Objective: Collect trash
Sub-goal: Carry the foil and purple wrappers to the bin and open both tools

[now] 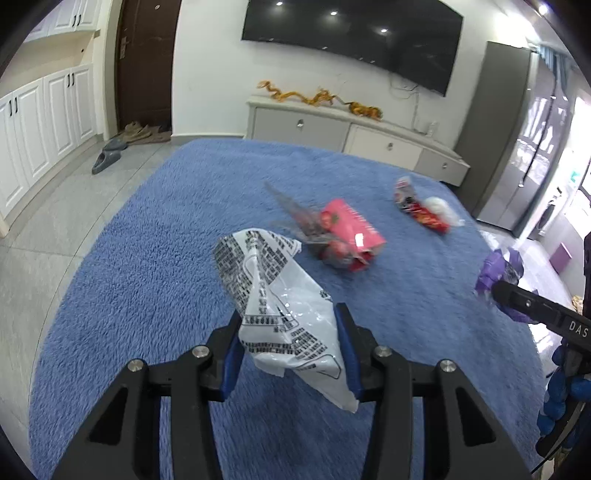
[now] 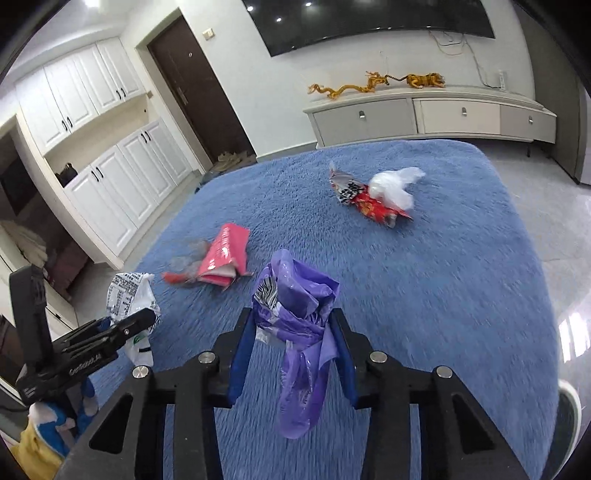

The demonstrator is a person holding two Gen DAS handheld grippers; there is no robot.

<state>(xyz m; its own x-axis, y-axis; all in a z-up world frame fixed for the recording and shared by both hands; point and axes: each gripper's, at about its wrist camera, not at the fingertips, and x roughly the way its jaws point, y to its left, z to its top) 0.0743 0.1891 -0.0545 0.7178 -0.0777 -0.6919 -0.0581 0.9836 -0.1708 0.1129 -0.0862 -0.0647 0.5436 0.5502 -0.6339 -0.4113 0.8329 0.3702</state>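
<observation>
My left gripper [image 1: 290, 314] is shut on a white printed plastic wrapper [image 1: 280, 295], held above the blue rug [image 1: 147, 240]. My right gripper [image 2: 293, 317] is shut on a crumpled purple plastic bag [image 2: 299, 325] that hangs down between its blue pads. Each gripper shows at the edge of the other's view: the right gripper [image 1: 517, 299] with the purple bag [image 1: 498, 273], the left gripper [image 2: 122, 325] with the white wrapper [image 2: 129, 299]. On the rug lie a pink packet with clear film [image 1: 351, 232] [image 2: 221, 258] and a red snack wrapper beside a white plastic bag [image 1: 428, 210] [image 2: 376, 195].
A grey TV cabinet [image 1: 351, 133] stands past the rug's far edge under a wall television [image 1: 351, 33]. White cupboards [image 1: 40, 122] and a dark door [image 1: 147, 62] are to the left, with slippers [image 1: 107, 155] on the tile floor. A tall grey cabinet [image 1: 498, 129] stands at the right.
</observation>
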